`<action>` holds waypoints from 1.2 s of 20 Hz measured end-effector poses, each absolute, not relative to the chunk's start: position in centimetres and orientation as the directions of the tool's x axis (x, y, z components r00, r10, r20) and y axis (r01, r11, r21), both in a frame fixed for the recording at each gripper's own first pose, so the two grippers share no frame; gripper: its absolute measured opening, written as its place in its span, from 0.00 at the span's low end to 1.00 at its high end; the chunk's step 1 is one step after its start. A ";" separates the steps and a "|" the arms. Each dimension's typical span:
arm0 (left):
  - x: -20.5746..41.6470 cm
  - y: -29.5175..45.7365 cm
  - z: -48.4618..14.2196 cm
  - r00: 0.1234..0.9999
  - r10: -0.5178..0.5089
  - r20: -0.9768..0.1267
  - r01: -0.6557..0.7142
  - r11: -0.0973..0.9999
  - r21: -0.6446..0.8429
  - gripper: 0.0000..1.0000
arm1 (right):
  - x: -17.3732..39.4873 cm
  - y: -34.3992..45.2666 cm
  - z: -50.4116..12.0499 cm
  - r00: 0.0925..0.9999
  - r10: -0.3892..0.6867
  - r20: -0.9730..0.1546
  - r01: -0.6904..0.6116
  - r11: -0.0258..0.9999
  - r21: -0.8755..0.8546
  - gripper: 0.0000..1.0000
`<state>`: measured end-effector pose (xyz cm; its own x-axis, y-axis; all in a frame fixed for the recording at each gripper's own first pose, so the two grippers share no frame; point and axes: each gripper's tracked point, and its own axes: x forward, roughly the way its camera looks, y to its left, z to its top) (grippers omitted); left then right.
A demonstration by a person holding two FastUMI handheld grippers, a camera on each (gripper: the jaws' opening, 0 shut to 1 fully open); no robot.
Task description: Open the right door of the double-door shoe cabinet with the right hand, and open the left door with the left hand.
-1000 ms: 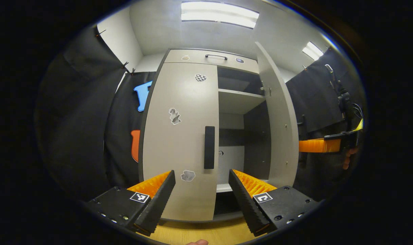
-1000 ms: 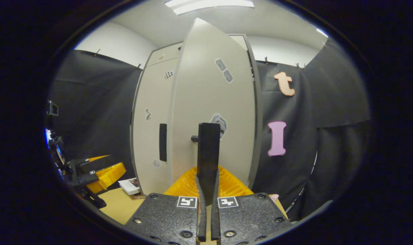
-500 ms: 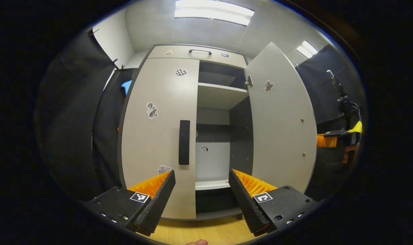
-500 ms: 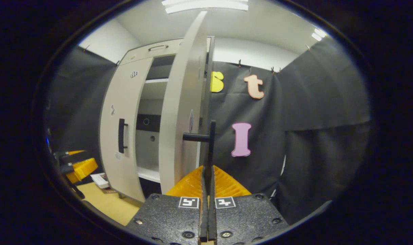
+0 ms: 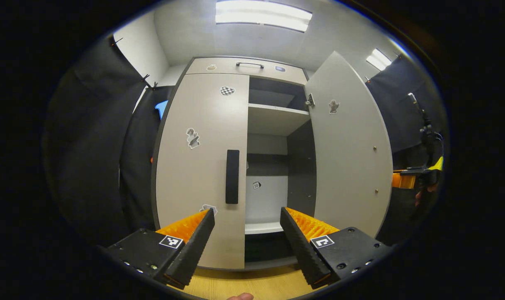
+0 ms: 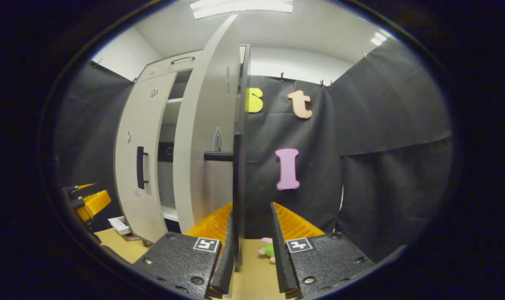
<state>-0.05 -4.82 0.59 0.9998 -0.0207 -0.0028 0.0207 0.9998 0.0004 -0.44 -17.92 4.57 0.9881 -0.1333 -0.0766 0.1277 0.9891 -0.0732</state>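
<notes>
We see that the right gripper [image 6: 250,233] has released the right door's handle [image 6: 237,183]; its jaws are now apart around it. The right door [image 5: 348,154] stands open at 3 o'clock. The left gripper [image 5: 247,233] stays spread before the closed left door [image 5: 198,166].
</notes>
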 end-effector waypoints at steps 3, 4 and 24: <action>0.7 -3.5 0.9 1.000 0.003 0.002 -0.003 1.000 -0.030 0.95 | -0.7 -19.1 4.5 0.988 -0.120 -0.096 0.114 0.991 -0.072 0.67; 0.7 -3.1 1.0 1.000 0.011 0.004 -0.011 0.999 -0.033 0.95 | -0.9 -19.3 4.6 0.988 -0.118 -0.097 0.112 0.991 -0.067 0.72; 16.4 -2.5 -0.4 0.987 0.012 -0.160 -0.007 1.000 0.026 0.97 | -6.7 -2.2 5.5 0.992 0.116 -0.051 -0.122 0.984 -0.130 0.78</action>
<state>16.35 -2.50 -0.38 0.9870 0.0115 -0.1604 -0.0074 0.9996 0.0265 -6.69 -2.24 5.46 0.9919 0.1163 -0.0508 -0.1220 0.9839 -0.1304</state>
